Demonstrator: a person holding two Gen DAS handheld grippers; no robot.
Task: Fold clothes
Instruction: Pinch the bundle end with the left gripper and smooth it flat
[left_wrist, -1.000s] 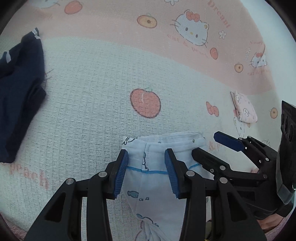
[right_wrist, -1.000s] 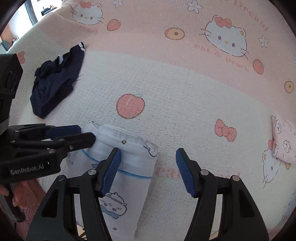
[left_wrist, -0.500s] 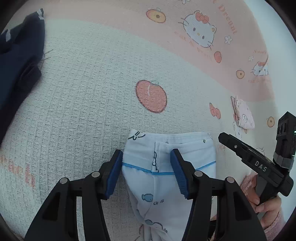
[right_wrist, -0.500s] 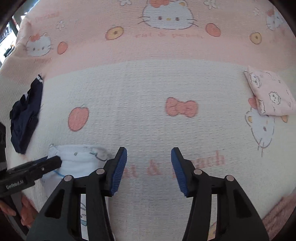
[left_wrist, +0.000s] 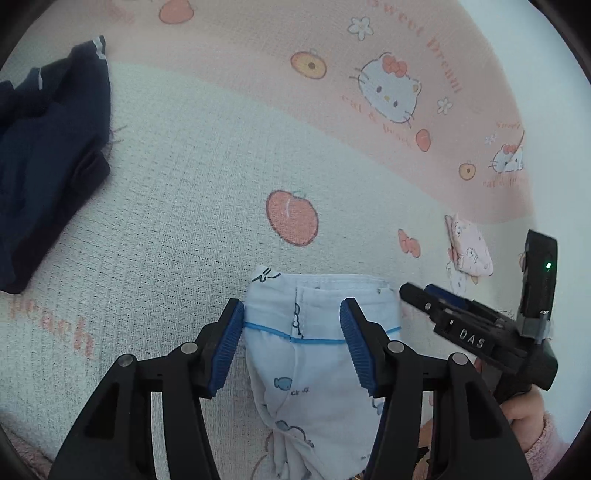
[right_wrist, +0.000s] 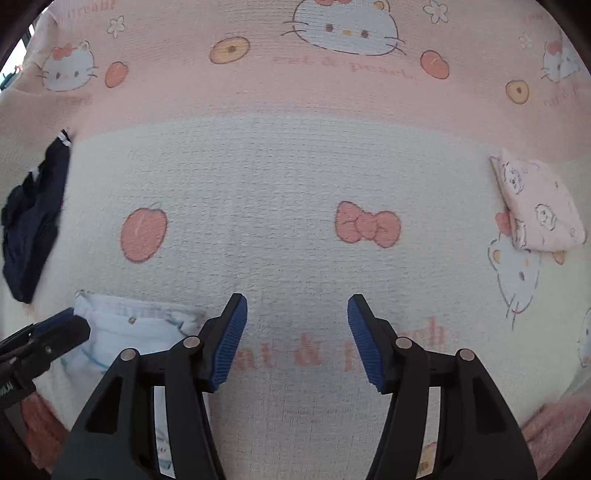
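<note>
A small white garment (left_wrist: 310, 354) with blue cartoon prints and a blue line lies folded on the bedspread. My left gripper (left_wrist: 291, 339) hovers open over it, one blue pad at each side of the cloth. In the right wrist view the same white garment (right_wrist: 133, 325) shows at the lower left. My right gripper (right_wrist: 295, 332) stands open over bare blanket, to the right of the garment, with nothing between its fingers. From the left wrist view the right gripper (left_wrist: 436, 295) appears at the garment's right edge, held by a hand in a pink sleeve.
A crumpled dark navy garment (left_wrist: 40, 155) lies at the far left, also the navy garment (right_wrist: 33, 221) in the right view. A folded pink printed cloth (right_wrist: 539, 206) rests at the right. The pink-and-white cartoon blanket (right_wrist: 295, 155) covers the whole surface.
My right gripper has swung away from the white garment to the right, over bare blanket. My left gripper stayed open over the garment, shifting only slightly.
</note>
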